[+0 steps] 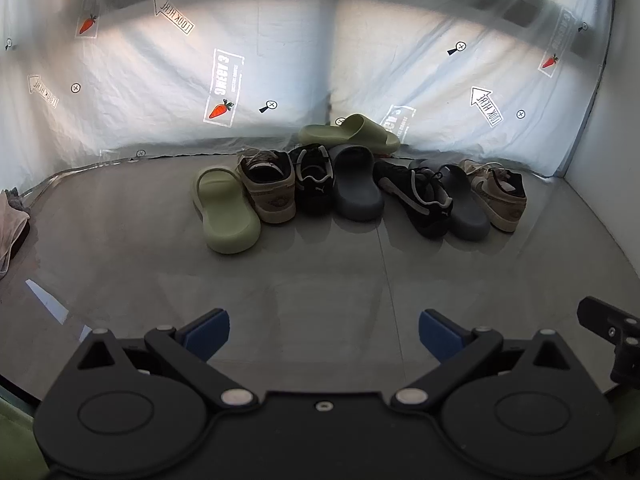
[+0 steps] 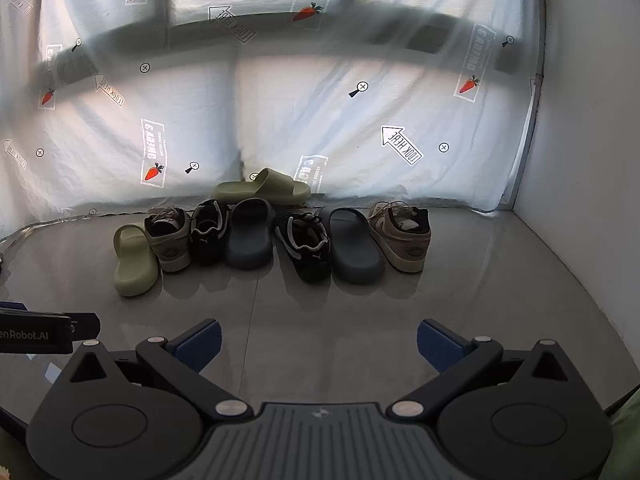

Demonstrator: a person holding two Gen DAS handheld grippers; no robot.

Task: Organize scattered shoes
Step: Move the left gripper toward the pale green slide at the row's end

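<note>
Nearest of all, the left gripper (image 1: 324,332) has its blue-padded fingers spread wide with nothing between them, hanging above bare grey floor (image 1: 320,280). Likewise the right gripper (image 2: 319,342) is spread wide and holds nothing; the left wrist view catches a black part of it at the right edge, and the right wrist view shows the black side of the left one at its left edge.

Further off, well apart from both grippers, the shoes lie in a rough row on the floor. From left to right: a pale green slide (image 1: 226,210) tilted on its side against a tan sneaker (image 1: 269,188), then a black sneaker (image 1: 314,180), a dark grey slide (image 1: 356,186), a second black sneaker (image 1: 420,196) set at an angle, a second dark grey slide (image 1: 466,204) and a second tan sneaker (image 1: 498,194). Neighbours in the row touch or nearly touch.

Behind the row, a second pale green slide (image 1: 352,132) lies crosswise, close to the foot of a hanging white sheet (image 1: 280,80) printed with carrots and arrows. A white wall (image 2: 592,140) closes the right side. At the far left edge of the left wrist view lies a crumpled cloth (image 1: 12,232).
</note>
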